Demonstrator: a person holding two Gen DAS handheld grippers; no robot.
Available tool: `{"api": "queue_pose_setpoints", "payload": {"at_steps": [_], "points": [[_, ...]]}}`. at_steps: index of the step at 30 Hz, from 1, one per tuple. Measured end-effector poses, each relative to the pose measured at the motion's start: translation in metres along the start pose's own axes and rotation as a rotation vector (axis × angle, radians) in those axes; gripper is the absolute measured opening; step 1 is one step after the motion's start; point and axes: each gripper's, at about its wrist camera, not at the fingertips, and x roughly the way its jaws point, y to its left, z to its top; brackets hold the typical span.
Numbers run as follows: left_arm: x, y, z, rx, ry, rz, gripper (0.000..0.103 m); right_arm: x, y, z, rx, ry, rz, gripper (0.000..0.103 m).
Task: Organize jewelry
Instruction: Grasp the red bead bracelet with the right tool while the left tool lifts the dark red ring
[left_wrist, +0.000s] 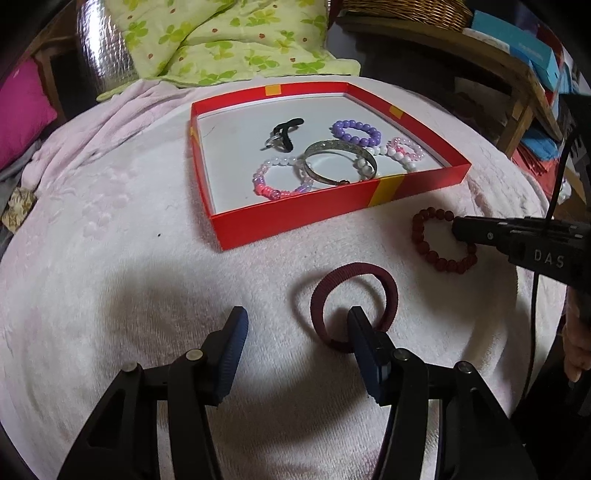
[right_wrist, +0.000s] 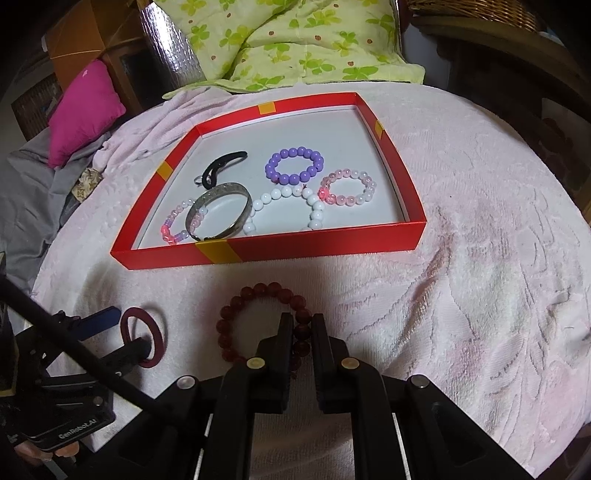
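Lower frame: left claw (left_wrist: 295, 325) open astride maroon band's (left_wrist: 354, 306) near rim; at right, right claw (right_wrist: 301, 325) clamped on red beads (right_wrist: 236, 306), box (right_wrist: 314, 243) above.

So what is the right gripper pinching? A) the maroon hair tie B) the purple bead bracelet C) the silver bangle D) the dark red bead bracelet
D: the right gripper is shut on the dark red bead bracelet, which lies on the pink blanket in front of the red box.
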Motion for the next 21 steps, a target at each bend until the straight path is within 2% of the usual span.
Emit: {"api": "queue_pose_setpoints", "payload": {"at_steps": [2,3,5,6,7,11,15,21], "points": [[0.000,0.000,0.000,0.007,-0.008,-0.002,0.054,0.000,-0.001,0.000,0.004,-0.001,0.000,0.011],[0.000,-0.001,0.000,0.009,-0.013,-0.009,0.048,-0.001,-0.001,0.000,0.004,-0.002,0.000,0.011],[-0.001,-0.003,0.001,0.017,-0.022,-0.029,0.034,-0.002,-0.002,0.000,0.005,-0.005,-0.001,0.011],[-0.002,-0.005,0.001,0.027,-0.026,-0.039,0.019,-0.002,-0.002,0.000,0.005,-0.006,0.001,0.011],[-0.002,-0.007,0.002,0.034,-0.026,-0.044,0.010,-0.002,-0.002,0.000,0.004,-0.008,0.002,0.011],[-0.003,-0.010,0.002,0.046,-0.024,-0.056,0.009,-0.004,-0.002,0.000,0.003,-0.012,0.003,0.011],[-0.007,0.000,0.004,-0.004,-0.027,-0.090,0.006,-0.007,-0.004,0.000,0.013,-0.021,0.006,0.011],[-0.019,0.003,0.005,-0.015,-0.057,-0.108,0.006,-0.013,-0.005,0.003,0.024,-0.049,0.025,0.011]]}}
